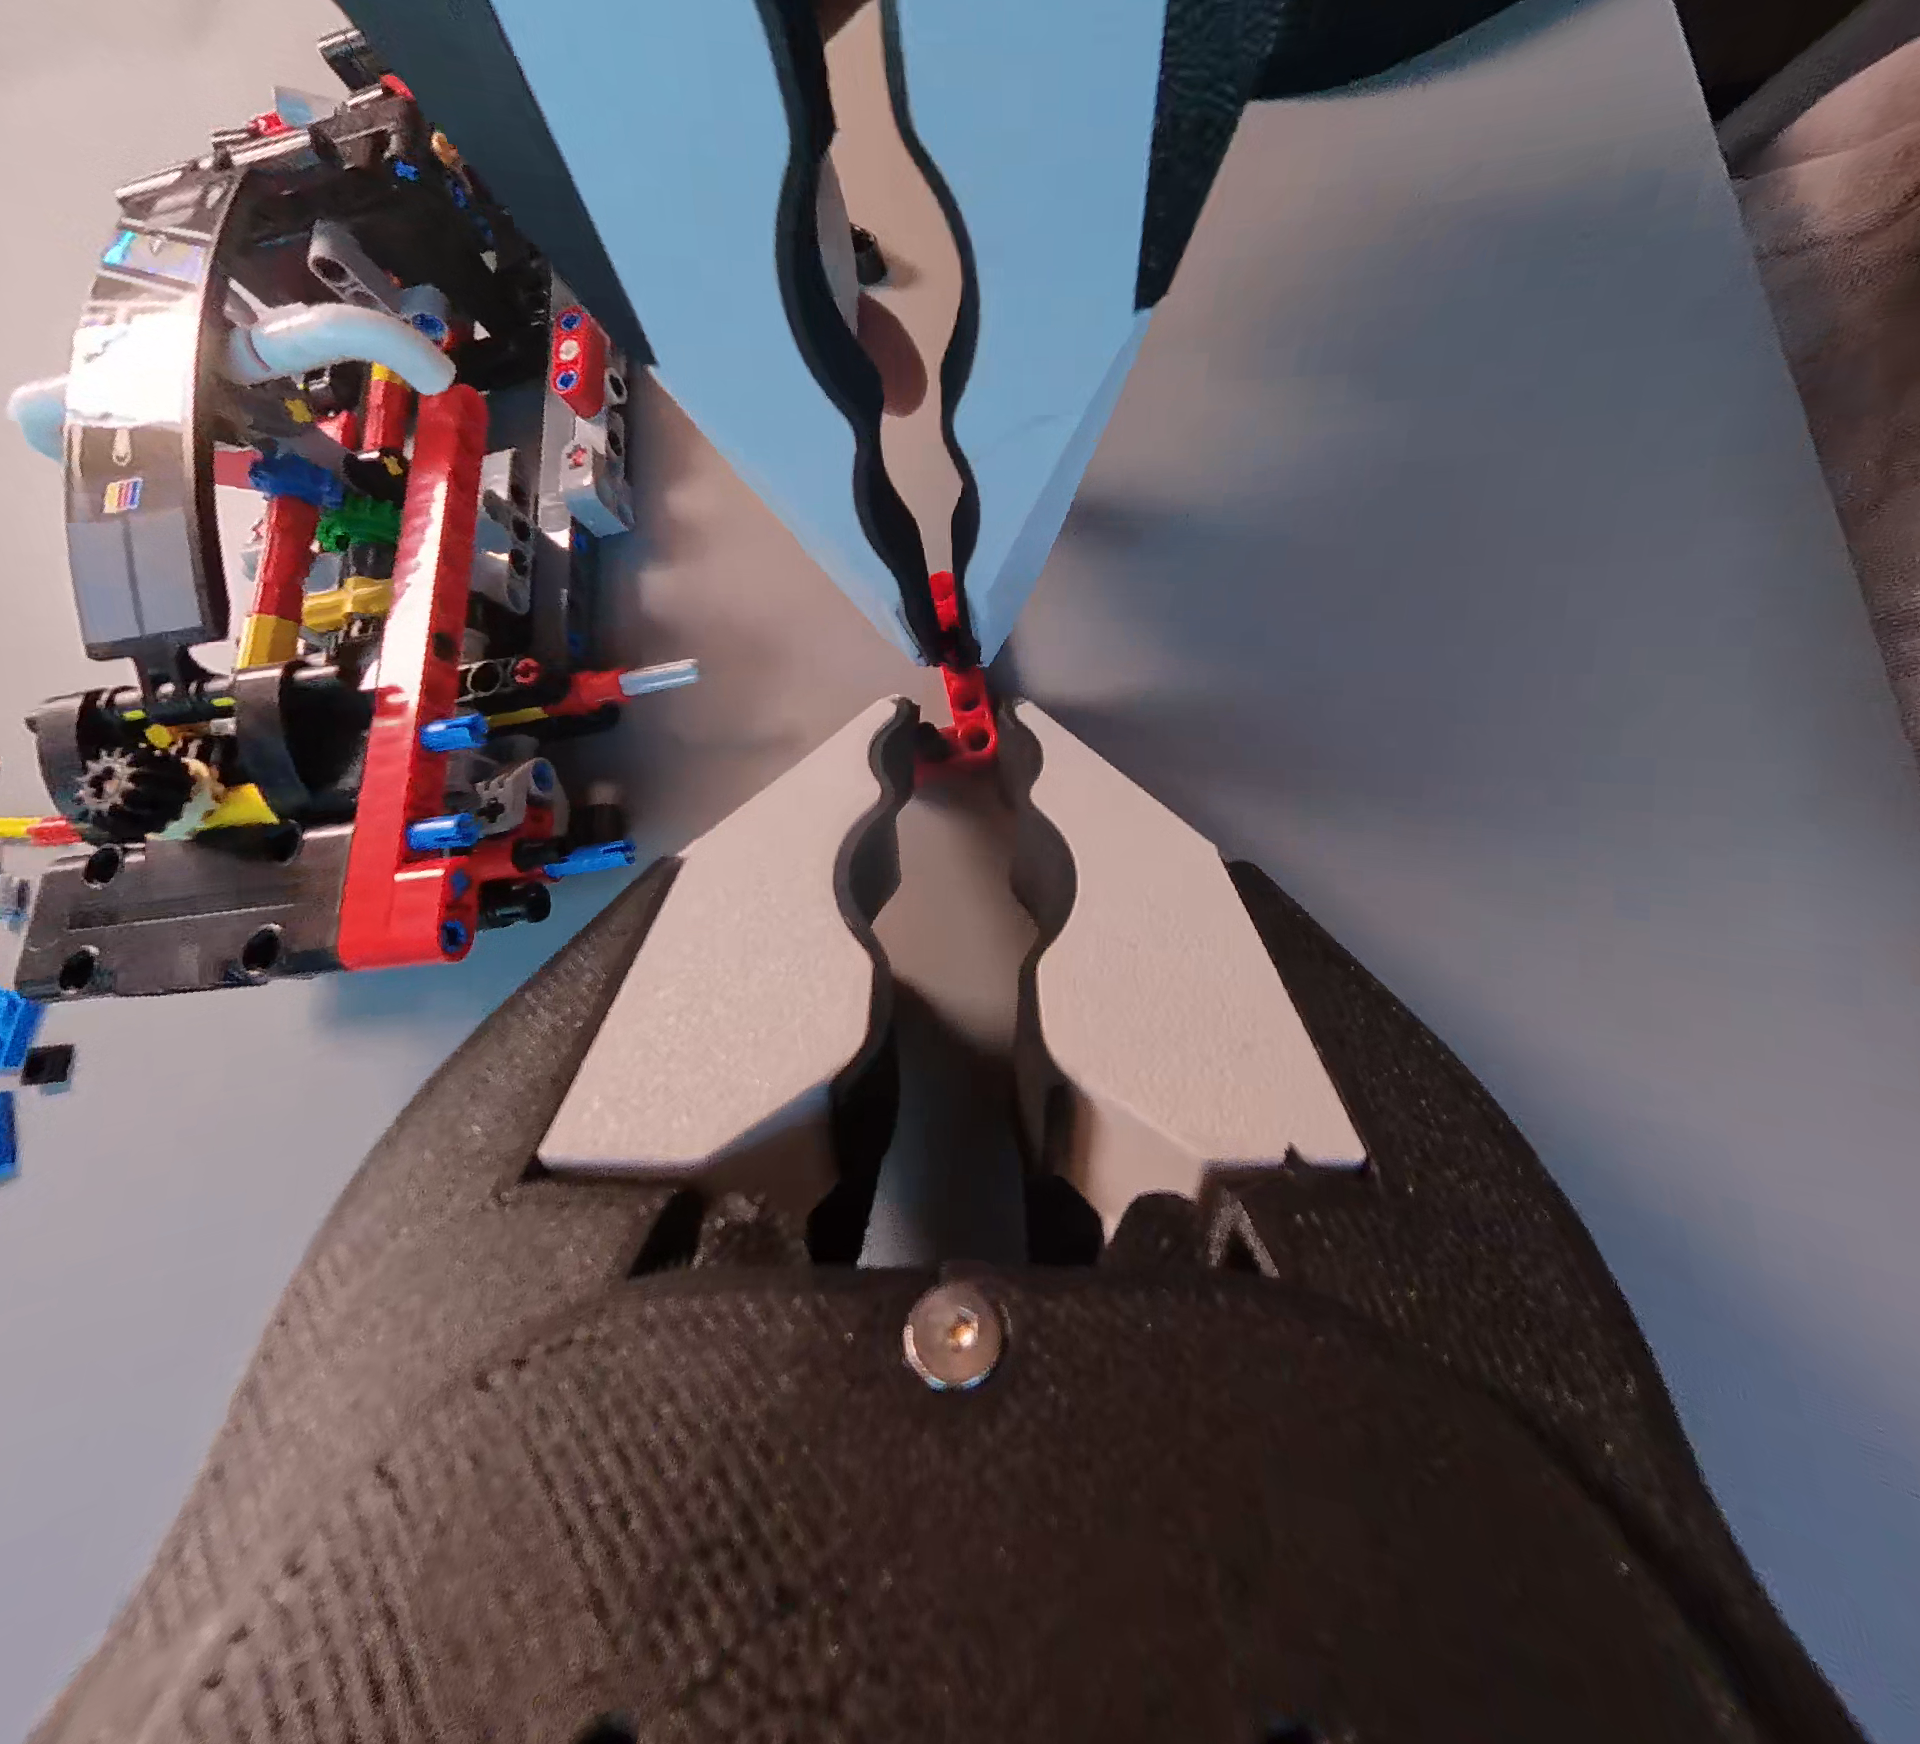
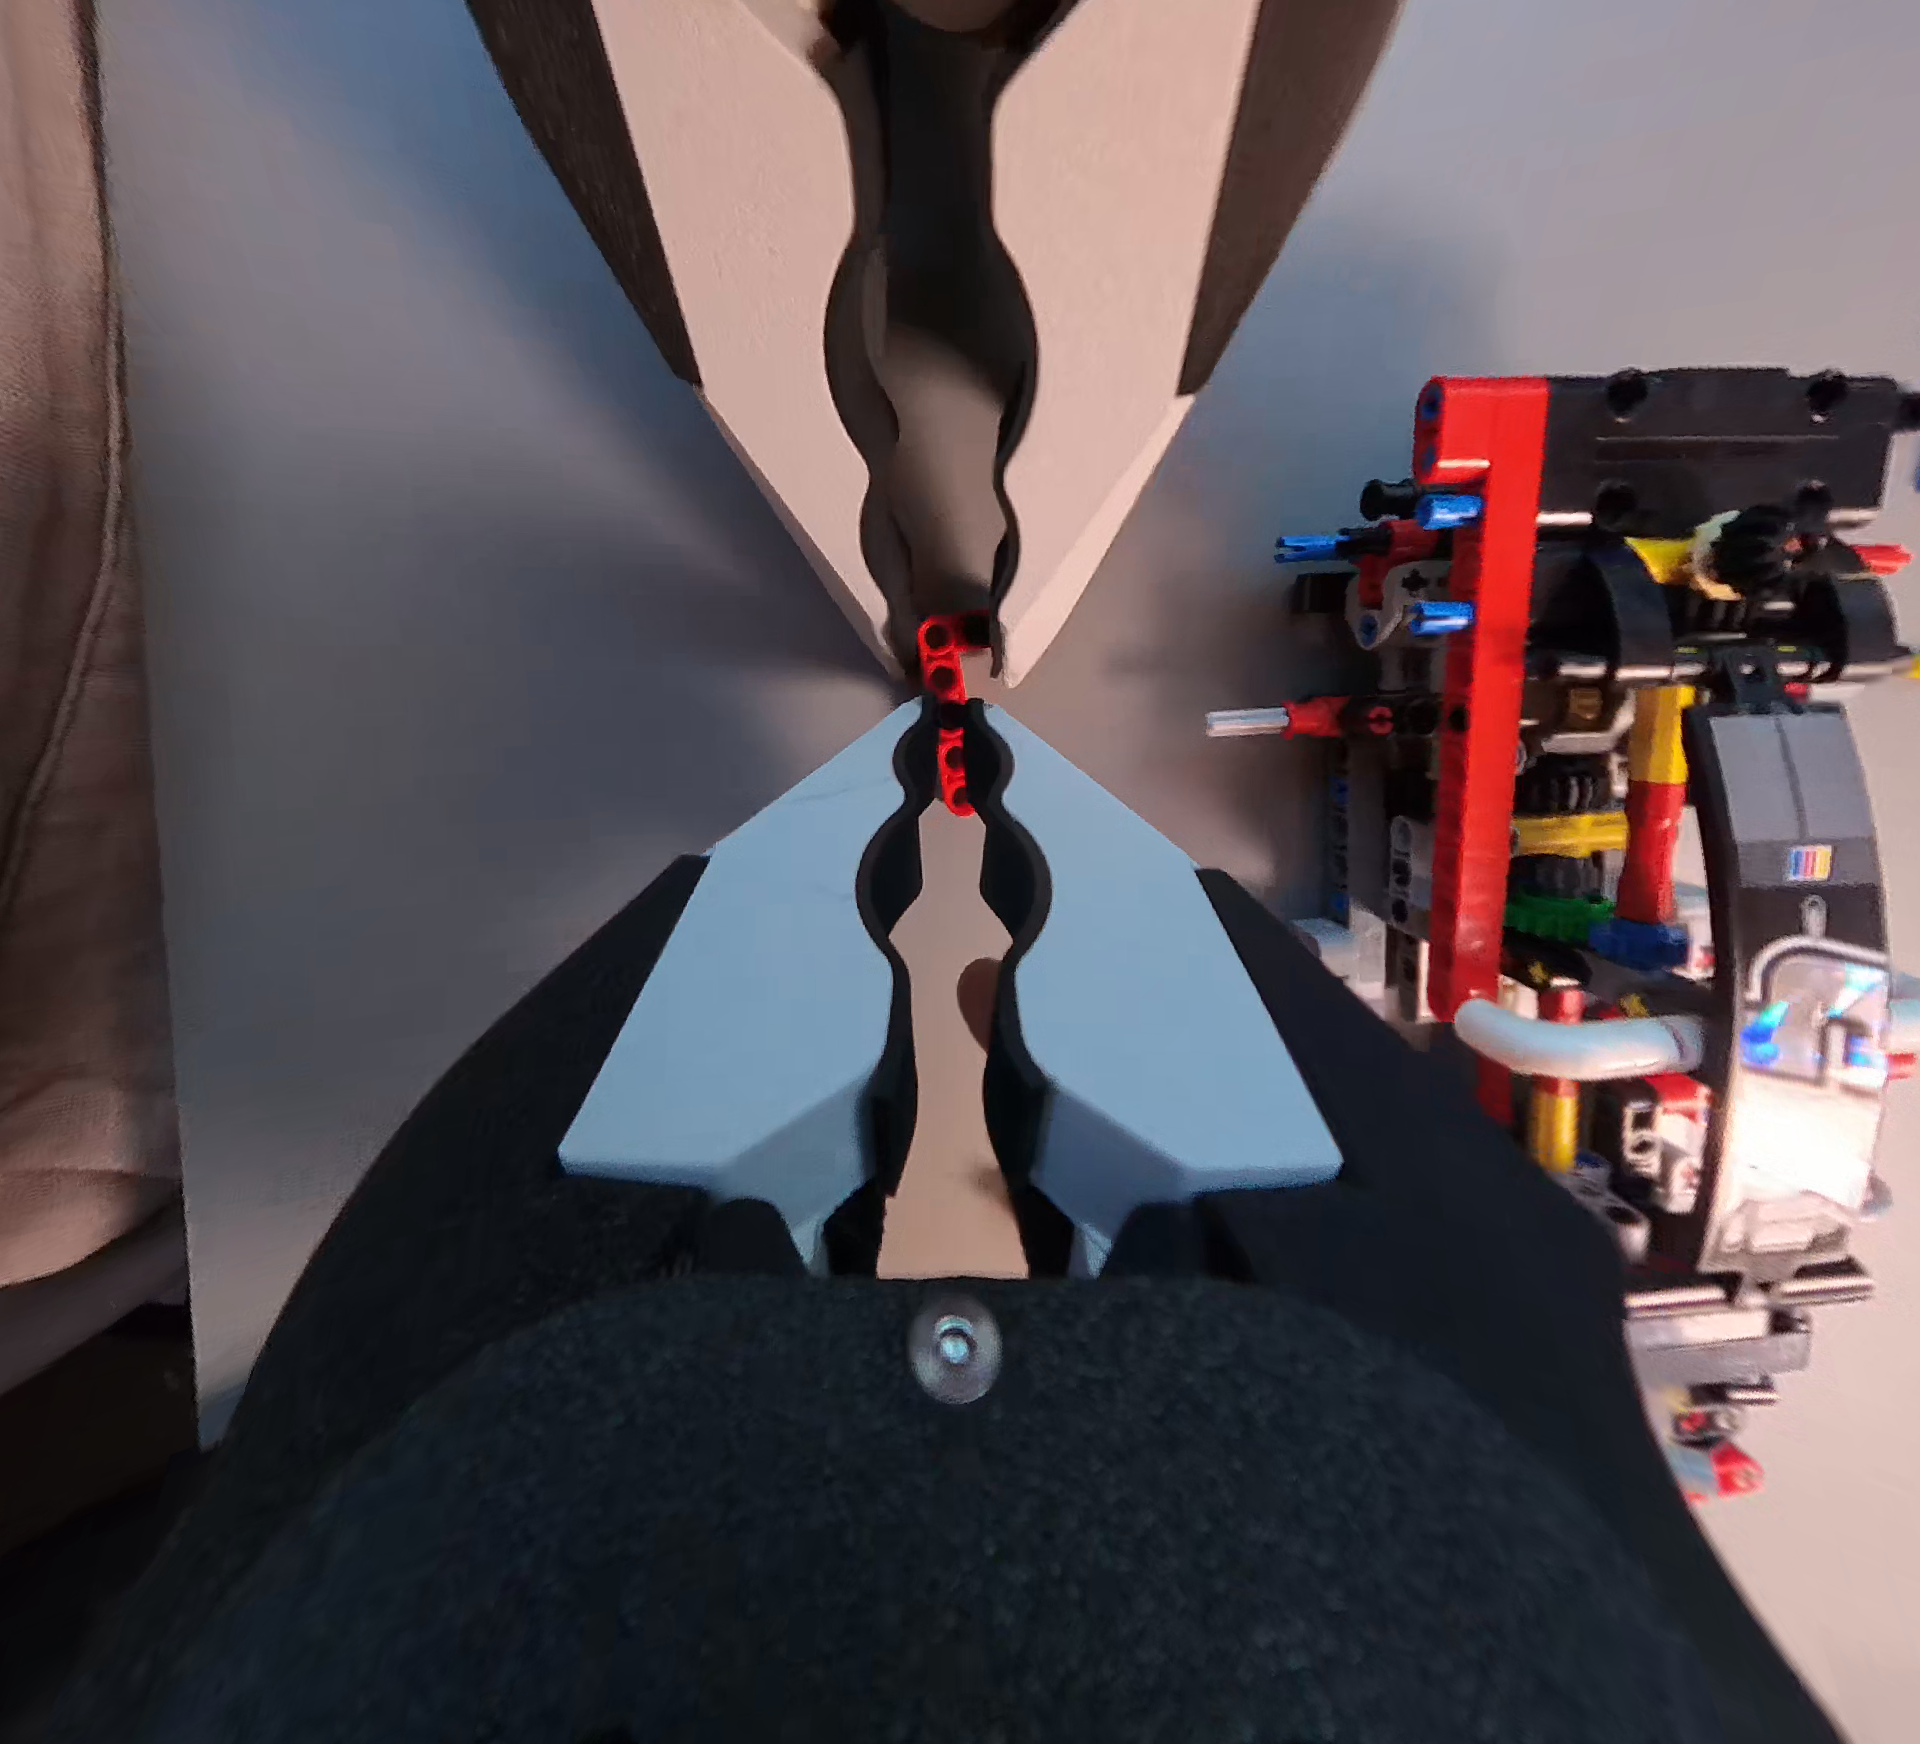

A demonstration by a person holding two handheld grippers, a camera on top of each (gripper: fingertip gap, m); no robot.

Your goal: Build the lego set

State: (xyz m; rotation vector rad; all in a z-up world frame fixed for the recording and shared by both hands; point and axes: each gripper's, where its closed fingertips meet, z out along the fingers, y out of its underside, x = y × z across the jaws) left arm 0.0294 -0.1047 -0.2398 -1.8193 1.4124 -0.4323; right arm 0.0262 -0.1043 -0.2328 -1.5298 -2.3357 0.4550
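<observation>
Two grippers meet tip to tip, left gripper and right gripper both clamped on one red beam. Beam's long axis runs along both sets of fingers. Half-built model sits just right of the right gripper, nothing between.

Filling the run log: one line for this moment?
left gripper: shut on red beam | right gripper: shut on red beam | model: untouched

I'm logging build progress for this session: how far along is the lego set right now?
Done: a large multicoloured model stands on the grey table, with a long red beam fitted and blue pins sticking out. In hand: the left gripper and the right gripper meet tip to tip, both pinching one small red L-shaped beam. Left: that piece is not yet on the model; loose blue pieces wait beside it.
</observation>
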